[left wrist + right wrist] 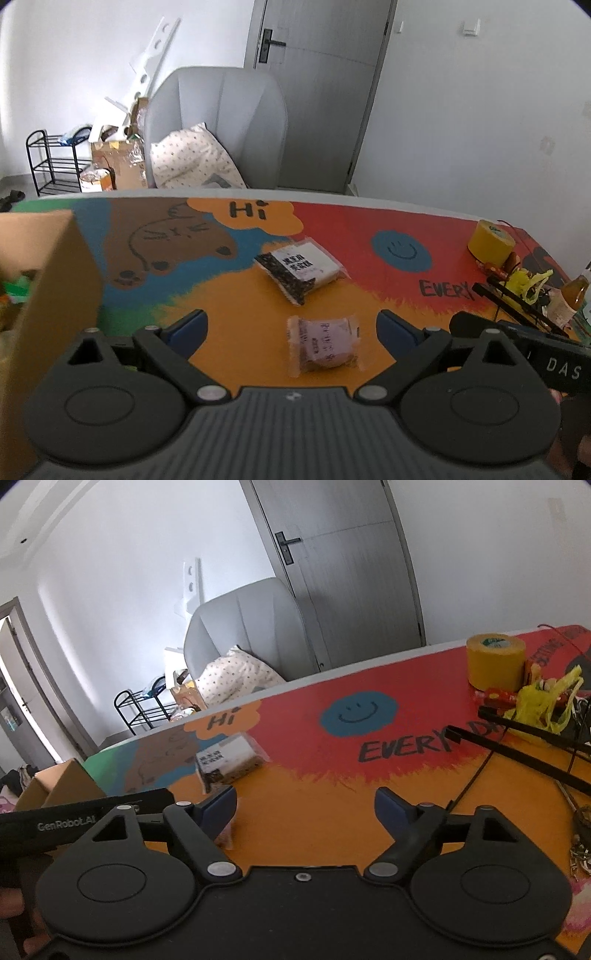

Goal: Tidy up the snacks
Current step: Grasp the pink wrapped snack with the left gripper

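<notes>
- Two wrapped snacks are seen loose on the colourful table: a pink-labelled snack packet near the lower middle of the left wrist view, and a black-and-white snack packet a little farther away, apart from the first one.
- A cardboard box stands at the left edge of the table; some coloured contents are glimpsed inside, so it is judged that part of the sorting is already done, but what they are cannot be told.
- It is judged that two packets are left to be put away, if the box is the place intended.
- The left gripper is held spread wide with nothing between its fingers, and the pink-labelled snack packet lies just in front of the gap.
- The right gripper is also spread wide and empty, above bare orange table.
- Counted besides: one roll of yellow tape, one bottle with amber liquid, one yellow crumpled bag.
- Small wrapped sweets seem to lie by the tape; their number cannot be told.
</notes>
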Demonstrator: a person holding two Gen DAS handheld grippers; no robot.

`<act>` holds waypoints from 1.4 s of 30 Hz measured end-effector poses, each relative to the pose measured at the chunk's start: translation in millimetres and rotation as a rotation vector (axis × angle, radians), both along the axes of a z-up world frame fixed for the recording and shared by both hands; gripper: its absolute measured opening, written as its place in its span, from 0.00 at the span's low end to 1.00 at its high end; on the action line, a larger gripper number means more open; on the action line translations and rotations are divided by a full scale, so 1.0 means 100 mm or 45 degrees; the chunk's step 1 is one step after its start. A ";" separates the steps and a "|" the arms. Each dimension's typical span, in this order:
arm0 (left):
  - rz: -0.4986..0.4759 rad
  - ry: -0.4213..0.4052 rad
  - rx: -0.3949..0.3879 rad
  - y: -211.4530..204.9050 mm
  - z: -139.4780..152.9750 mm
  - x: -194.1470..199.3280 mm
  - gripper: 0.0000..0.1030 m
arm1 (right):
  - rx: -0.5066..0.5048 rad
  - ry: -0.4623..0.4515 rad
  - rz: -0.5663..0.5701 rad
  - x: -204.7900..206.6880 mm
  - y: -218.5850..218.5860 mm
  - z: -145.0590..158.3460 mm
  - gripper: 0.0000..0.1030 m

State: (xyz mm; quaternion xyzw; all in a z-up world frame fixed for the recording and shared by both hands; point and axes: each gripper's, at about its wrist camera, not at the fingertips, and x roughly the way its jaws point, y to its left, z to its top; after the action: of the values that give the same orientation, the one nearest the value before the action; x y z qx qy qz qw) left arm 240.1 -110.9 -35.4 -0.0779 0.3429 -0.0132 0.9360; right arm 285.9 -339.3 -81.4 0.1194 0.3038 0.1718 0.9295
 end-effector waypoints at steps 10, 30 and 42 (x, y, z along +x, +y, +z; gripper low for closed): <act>-0.043 0.067 0.010 -0.25 -0.28 0.23 0.94 | 0.021 0.041 -0.024 0.13 -0.14 -0.15 0.80; -0.068 0.066 -0.024 -0.22 -0.45 0.35 0.35 | 0.002 0.040 0.024 0.26 0.11 -0.17 0.80; 0.034 0.044 -0.034 0.14 -0.38 0.29 0.32 | -0.004 0.035 0.105 0.42 0.48 -0.13 0.82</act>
State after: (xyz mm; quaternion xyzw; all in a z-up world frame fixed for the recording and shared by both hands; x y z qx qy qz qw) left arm 269.1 -97.2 -73.5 -0.0953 0.3579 -0.0038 0.9289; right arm 327.8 -291.3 -94.9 0.1078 0.3215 0.2079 0.9175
